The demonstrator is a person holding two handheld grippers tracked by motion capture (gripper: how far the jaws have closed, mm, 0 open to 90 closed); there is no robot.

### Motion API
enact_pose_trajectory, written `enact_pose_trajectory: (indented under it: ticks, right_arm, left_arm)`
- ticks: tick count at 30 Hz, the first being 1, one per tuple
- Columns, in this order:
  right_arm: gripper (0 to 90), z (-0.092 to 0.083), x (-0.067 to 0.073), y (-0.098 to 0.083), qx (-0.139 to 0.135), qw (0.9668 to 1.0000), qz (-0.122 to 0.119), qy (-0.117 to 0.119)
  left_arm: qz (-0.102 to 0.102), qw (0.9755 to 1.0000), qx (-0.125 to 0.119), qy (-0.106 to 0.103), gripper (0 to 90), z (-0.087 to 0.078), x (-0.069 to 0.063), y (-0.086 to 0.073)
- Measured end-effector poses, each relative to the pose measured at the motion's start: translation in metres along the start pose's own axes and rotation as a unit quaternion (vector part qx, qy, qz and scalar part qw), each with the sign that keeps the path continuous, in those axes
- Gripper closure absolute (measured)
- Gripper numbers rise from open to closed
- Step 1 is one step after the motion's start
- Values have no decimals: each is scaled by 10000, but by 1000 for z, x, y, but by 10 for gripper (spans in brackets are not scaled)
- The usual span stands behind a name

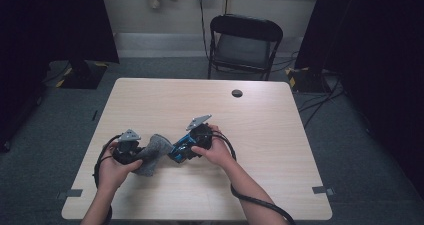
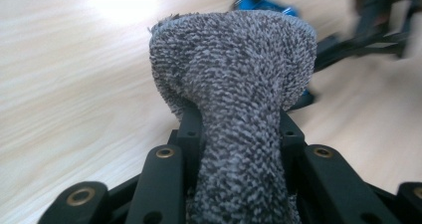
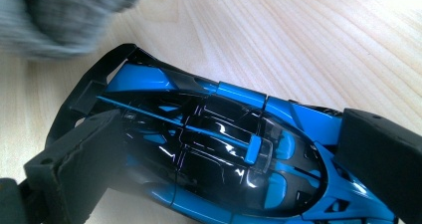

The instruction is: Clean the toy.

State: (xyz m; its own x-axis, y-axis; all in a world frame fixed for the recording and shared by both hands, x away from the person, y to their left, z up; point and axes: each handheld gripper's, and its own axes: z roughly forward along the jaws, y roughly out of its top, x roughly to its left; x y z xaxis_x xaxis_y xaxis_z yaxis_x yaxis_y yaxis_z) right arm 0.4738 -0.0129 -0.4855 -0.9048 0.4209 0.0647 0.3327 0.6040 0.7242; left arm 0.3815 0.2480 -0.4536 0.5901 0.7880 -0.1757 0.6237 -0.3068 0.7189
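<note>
Right tool (image 1: 179,154) clamping blue toy car (image 3: 219,154) lengthwise, left tool (image 1: 144,157) pinching grey cloth (image 2: 234,84)

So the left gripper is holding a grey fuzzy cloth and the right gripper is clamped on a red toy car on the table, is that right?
Not quite: the toy car is blue and black, not red, as the right gripper view shows. The rest holds: the left gripper grips the grey fuzzy cloth, and the right gripper is clamped on the car on the table.

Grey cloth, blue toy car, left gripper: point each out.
grey cloth (image 2: 234,64), left gripper view, on its bunched top.
blue toy car (image 3: 224,149), right gripper view, on its black canopy.
left gripper (image 1: 129,147), high view, on its body.
</note>
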Motion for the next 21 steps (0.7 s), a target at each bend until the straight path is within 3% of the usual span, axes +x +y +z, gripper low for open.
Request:
enact_pose_trajectory:
  ticks: [8,10,14,21]
  right_arm:
    - [0,0,0,0,-3,10000,6,4]
    - [0,0,0,0,-3,10000,3,4]
    - [0,0,0,0,-18,10000,4,4]
    - [0,0,1,-1,-29,10000,3,4]
  left_arm:
    - [-383,9976,69,581,661,17,20,-7]
    - [-380,9971,127,654,660,21,21,-8]
    - [-309,9977,101,602,634,30,16,-12]
    - [-225,9979,-99,592,444,31,13,-15]
